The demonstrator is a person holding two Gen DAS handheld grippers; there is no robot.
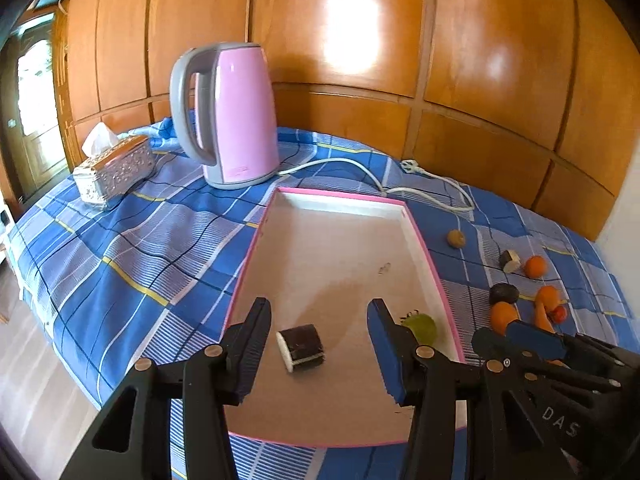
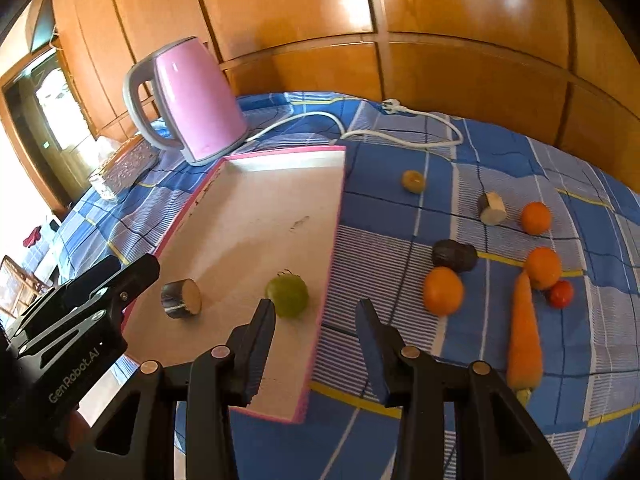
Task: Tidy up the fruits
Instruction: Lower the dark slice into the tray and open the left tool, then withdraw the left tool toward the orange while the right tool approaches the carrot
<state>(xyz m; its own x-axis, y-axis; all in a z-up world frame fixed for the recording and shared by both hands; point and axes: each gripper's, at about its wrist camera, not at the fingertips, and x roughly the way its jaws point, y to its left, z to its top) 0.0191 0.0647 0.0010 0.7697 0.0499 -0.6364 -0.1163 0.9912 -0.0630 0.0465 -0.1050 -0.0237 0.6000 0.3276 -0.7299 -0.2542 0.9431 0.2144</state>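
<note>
In the left wrist view the left claw [image 1: 316,340] stands open and empty over the near end of the pink-rimmed tray [image 1: 424,248], with a dark cut piece [image 1: 301,347] lying between its fingers and a green fruit [image 1: 420,328] just beyond the right finger. In the right wrist view the right claw [image 2: 316,344] is also open and empty, straddling the tray's right rim at lower centre. The loose pieces all lie to its right on the blue checked worktop, so the right hand is judged the nearer one; the closest is an orange [image 2: 443,290], just right of and above the right finger. The carrot [image 2: 524,332] runs near-vertical in the frame, tip up. Counted: two pieces in the tray; eight outside, namely three oranges, one carrot, one small red fruit [image 2: 561,293], one dark avocado-like fruit [image 2: 454,255], one cut stub [image 2: 492,208], one brownish round fruit [image 2: 413,181]
</note>
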